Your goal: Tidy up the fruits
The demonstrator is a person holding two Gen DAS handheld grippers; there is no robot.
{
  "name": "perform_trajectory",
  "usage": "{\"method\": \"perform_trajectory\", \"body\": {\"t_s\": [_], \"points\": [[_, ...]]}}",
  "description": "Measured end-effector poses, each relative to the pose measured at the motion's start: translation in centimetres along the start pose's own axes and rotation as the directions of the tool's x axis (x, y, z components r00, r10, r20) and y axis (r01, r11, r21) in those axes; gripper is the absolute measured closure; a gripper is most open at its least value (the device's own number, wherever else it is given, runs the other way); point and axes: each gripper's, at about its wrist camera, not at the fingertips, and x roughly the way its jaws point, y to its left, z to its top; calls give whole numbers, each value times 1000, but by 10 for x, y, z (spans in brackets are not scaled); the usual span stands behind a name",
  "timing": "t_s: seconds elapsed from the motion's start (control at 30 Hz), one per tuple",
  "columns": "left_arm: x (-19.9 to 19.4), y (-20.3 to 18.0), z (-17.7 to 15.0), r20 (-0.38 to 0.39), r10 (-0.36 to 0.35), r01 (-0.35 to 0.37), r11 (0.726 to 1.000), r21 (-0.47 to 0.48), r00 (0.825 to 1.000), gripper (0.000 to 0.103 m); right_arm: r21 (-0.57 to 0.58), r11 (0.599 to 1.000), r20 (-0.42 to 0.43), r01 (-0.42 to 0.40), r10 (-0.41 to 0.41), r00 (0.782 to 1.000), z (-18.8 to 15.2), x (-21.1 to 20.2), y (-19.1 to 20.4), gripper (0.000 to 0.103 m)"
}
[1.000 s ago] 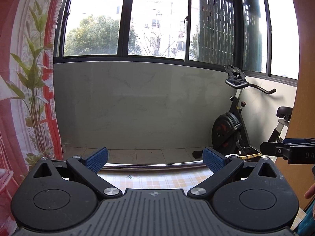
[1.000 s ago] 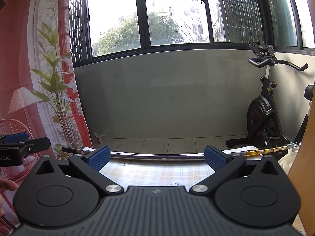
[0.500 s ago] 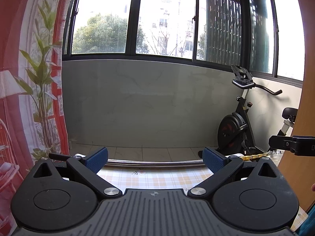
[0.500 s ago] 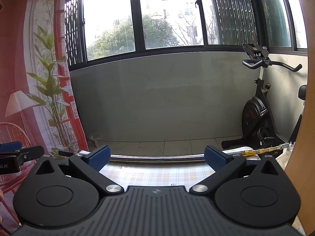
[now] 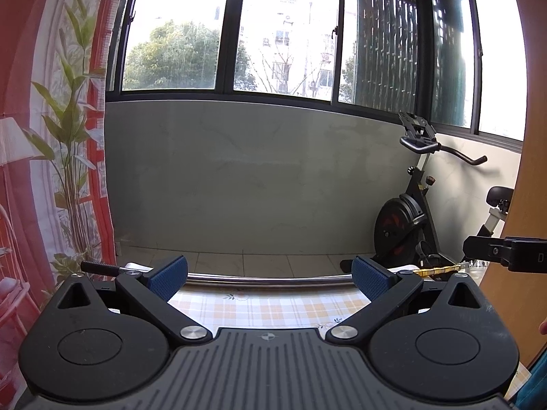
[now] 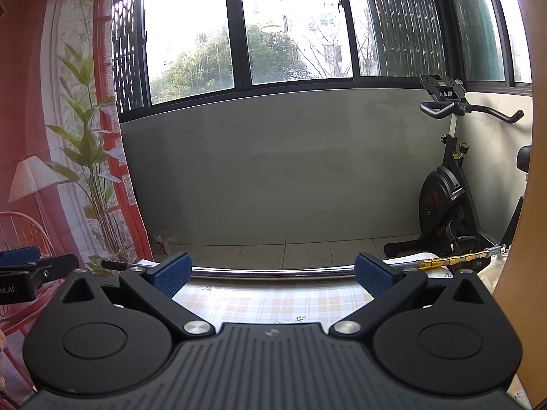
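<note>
Where the checked tablecloth (image 5: 270, 307) ends, an exercise bike (image 5: 413, 218) stands.

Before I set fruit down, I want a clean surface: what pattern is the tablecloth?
Orange and white checks on the tablecloth, clearest in the right wrist view.

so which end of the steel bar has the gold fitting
The right end, by the exercise bike: gold fitting there, a black grip on the left end.

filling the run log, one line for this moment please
left gripper open, empty | right gripper open, empty | both level over checked tablecloth | fruit: none in view
</note>
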Motion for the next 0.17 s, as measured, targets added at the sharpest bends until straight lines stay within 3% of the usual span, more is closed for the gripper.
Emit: {"method": "perform_trajectory", "body": {"t_s": [0.17], "points": [[1, 3, -1, -11, -20, 20, 999, -30, 1000, 0, 8, 1000, -1, 2, -2, 1000, 0, 1, -3, 0]]}}
